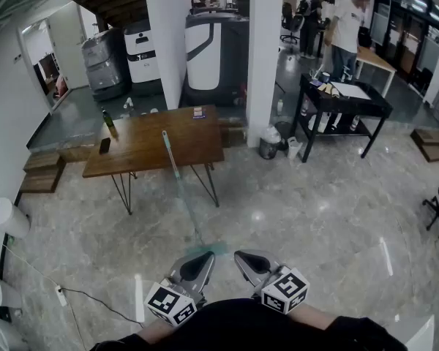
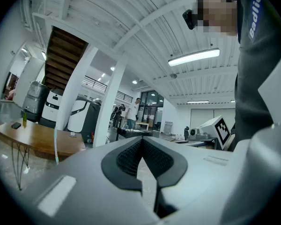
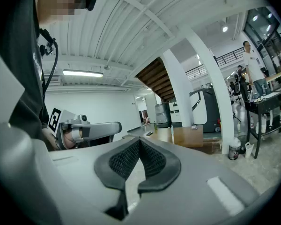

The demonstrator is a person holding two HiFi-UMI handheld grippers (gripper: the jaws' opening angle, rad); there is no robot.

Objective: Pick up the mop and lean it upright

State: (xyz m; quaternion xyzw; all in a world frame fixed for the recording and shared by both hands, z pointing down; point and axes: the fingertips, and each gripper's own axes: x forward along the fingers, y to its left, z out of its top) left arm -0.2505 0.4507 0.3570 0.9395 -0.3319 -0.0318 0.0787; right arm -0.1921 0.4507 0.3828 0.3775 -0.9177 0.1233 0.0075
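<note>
At the front edge of the brown wooden table [image 1: 146, 152], the mop [image 1: 177, 175], with a thin pale-green handle and a teal head, leans tilted against the table. Its head rests on the grey marble floor [image 1: 314, 210]. Low in the head view, the left gripper [image 1: 203, 257] and the right gripper [image 1: 246, 257] are side by side, near the mop head but apart from it. The fingers of both are closed together and hold nothing.
</note>
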